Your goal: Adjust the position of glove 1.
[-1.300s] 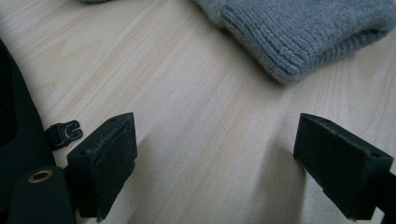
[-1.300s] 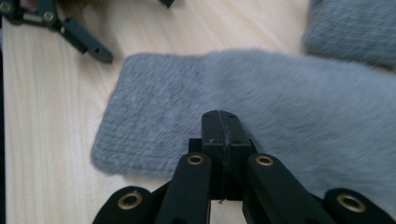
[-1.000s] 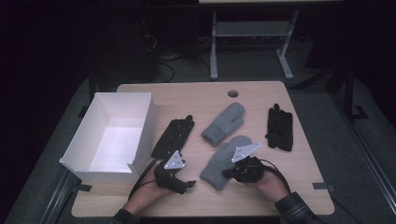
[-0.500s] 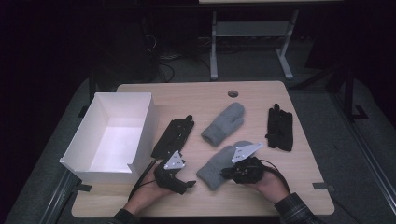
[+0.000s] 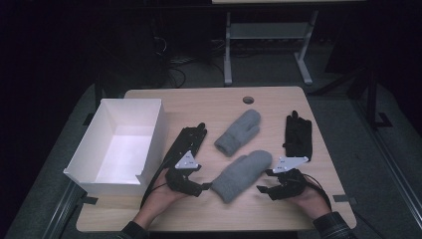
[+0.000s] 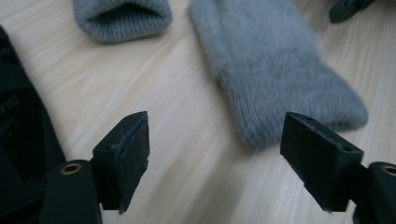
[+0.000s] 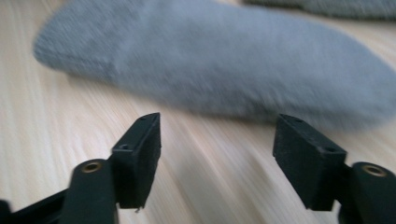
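Two grey mittens lie mid-table: the far mitten (image 5: 238,132) and the near mitten (image 5: 242,174), its cuff toward the front left. My left gripper (image 5: 203,188) stands open just left of that cuff (image 6: 289,93); its jaws have just been closing a little, with nothing between them (image 6: 215,130). My right gripper (image 5: 263,191) is open to the right of the near mitten (image 7: 224,65). Its jaws have just been opening, and bare wood shows between them (image 7: 217,135). The far mitten's cuff (image 6: 121,18) faces the left gripper.
A white open box (image 5: 149,129) stands at the table's left. One black glove (image 5: 188,142) lies beside it, another black glove (image 5: 297,134) at the right. The table (image 5: 209,102) has a round hole (image 5: 248,99) near its far edge.
The right gripper has opened, let go of the near mitten and drawn back to the right. The left gripper has lifted slightly by the mitten's cuff.
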The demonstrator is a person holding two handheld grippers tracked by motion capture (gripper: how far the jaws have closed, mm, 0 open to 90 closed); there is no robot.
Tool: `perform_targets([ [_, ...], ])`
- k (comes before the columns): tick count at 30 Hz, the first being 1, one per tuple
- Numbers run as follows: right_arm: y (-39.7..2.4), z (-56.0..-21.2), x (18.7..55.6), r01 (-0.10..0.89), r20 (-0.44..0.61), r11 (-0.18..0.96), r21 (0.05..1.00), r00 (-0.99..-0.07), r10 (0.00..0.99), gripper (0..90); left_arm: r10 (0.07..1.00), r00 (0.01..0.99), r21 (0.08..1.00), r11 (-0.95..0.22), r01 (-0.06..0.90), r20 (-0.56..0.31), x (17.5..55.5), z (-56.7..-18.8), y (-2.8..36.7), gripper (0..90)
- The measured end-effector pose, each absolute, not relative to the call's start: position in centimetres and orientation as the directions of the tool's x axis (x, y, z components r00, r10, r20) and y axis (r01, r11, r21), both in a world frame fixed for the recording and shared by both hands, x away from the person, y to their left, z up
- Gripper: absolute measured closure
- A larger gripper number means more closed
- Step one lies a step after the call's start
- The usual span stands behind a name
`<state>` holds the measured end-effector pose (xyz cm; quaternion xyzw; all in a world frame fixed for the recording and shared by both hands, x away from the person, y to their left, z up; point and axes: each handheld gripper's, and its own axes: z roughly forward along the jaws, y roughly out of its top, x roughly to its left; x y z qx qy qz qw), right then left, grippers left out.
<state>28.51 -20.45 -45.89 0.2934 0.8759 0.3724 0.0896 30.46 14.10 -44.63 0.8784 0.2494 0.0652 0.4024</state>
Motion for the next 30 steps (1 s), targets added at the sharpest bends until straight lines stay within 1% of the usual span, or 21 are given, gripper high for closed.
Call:
perform_targets([
  [3, -21.3, -46.4, 28.6, 0.462, 0.072, 0.544, 0.701, -0.804, 0.590, 28.5, 0.477, 0.873, 0.743, -0.549, 0.383, -0.098, 31.1, -44.2, 13.5, 31.3],
  [4, -21.9, -46.6, 28.7, 0.465, 0.080, 0.529, 0.710, -0.799, 0.596, 26.9, 0.473, 0.876, 0.745, -0.551, 0.377, -0.093, 31.3, -44.0, 13.3, 37.1],
  [6, -22.0, -46.7, 28.7, 0.469, 0.083, 0.523, 0.712, -0.796, 0.600, 26.7, 0.470, 0.877, 0.750, -0.544, 0.377, -0.101, 31.9, -43.7, 12.8, 38.7],
  [8, -22.2, -46.8, 28.8, 0.461, 0.069, 0.523, 0.717, -0.794, 0.604, 25.0, 0.458, 0.881, 0.760, -0.529, 0.377, -0.118, 32.6, -43.6, 12.3, 44.2],
  [10, -22.2, -46.9, 28.9, 0.455, 0.058, 0.525, 0.719, -0.792, 0.608, 24.5, 0.450, 0.887, 0.758, -0.542, 0.363, -0.104, 33.2, -43.5, 11.5, 48.0],
  [16, -22.0, -47.4, 29.1, 0.454, 0.030, 0.544, 0.705, -0.786, 0.617, 22.5, 0.439, 0.893, 0.755, -0.550, 0.358, -0.104, 34.9, -43.8, 9.2, 50.1],
  [18, -21.9, -47.6, 29.1, 0.466, 0.035, 0.546, 0.696, -0.782, 0.623, 20.2, 0.438, 0.892, 0.755, -0.548, 0.360, -0.108, 35.3, -44.0, 8.6, 50.0],
  [21, -21.9, -47.8, 29.2, 0.457, 0.033, 0.537, 0.709, -0.783, 0.622, 17.0, 0.444, 0.888, 0.752, -0.545, 0.371, -0.117, 35.7, -44.3, 7.8, 50.2],
  [24, -21.9, -48.1, 29.1, 0.450, 0.035, 0.525, 0.722, -0.782, 0.623, 15.0, 0.446, 0.888, 0.740, -0.558, 0.375, -0.113, 35.8, -44.8, 7.2, 51.7],
  [30, -21.9, -48.1, 29.2, 0.448, 0.036, 0.525, 0.724, -0.784, 0.620, 14.6, 0.440, 0.893, 0.702, -0.605, 0.375, -0.097, 35.6, -45.8, 6.3, 55.1],
])
